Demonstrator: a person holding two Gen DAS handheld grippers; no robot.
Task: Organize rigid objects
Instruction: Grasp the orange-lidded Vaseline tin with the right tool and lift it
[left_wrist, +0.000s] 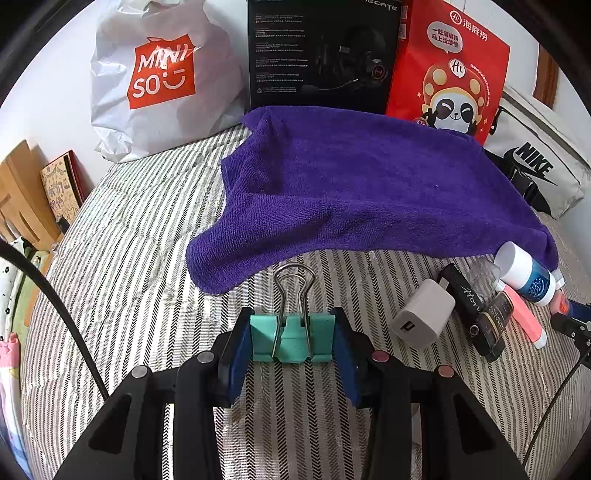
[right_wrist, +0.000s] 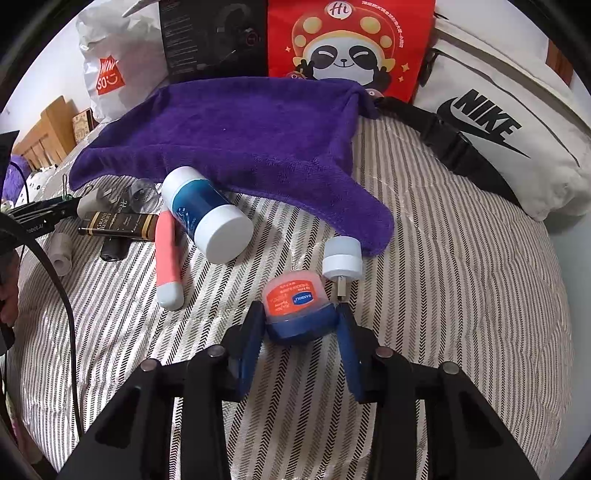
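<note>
Two items are in hand at once: the left gripper (left_wrist: 291, 338) has its blue pads closed against the sides of a teal binder clip (left_wrist: 291, 338), wire handles pointing away toward the purple towel (left_wrist: 369, 192), and the right gripper (right_wrist: 301, 321) is closed about the blue base of a small petroleum-jelly jar (right_wrist: 295, 310) with an orange label, held just above the striped bedspread (right_wrist: 461, 295). As far as can be judged, the sorting is at an early stage, for the towel, which looks the likely place for gathering things, lies bare, while most objects sit loose on the bedspread by its near edge: a white USB charger (left_wrist: 423, 317), a white-capped blue bottle (right_wrist: 207, 218), a pink and white tube (right_wrist: 166, 254), a brown "GRAND" labelled box (right_wrist: 118, 223), a black tube with script lettering (left_wrist: 471, 299) and a white plug-in light with a USB tip (right_wrist: 341, 258) just beside the jar. Both held pieces remain to be set down, and the rest to be collected. Legible writing: "MINISO" on the white plastic bag (left_wrist: 162, 74), "NIKE" on the cream waist bag (right_wrist: 498, 122), Chinese characters and "Hi" on the red panda paper bag (left_wrist: 454, 74), and a partial brand ending "ECATE" on the black headset box (left_wrist: 321, 51); the jar's own label is too small to read with certainty
</note>
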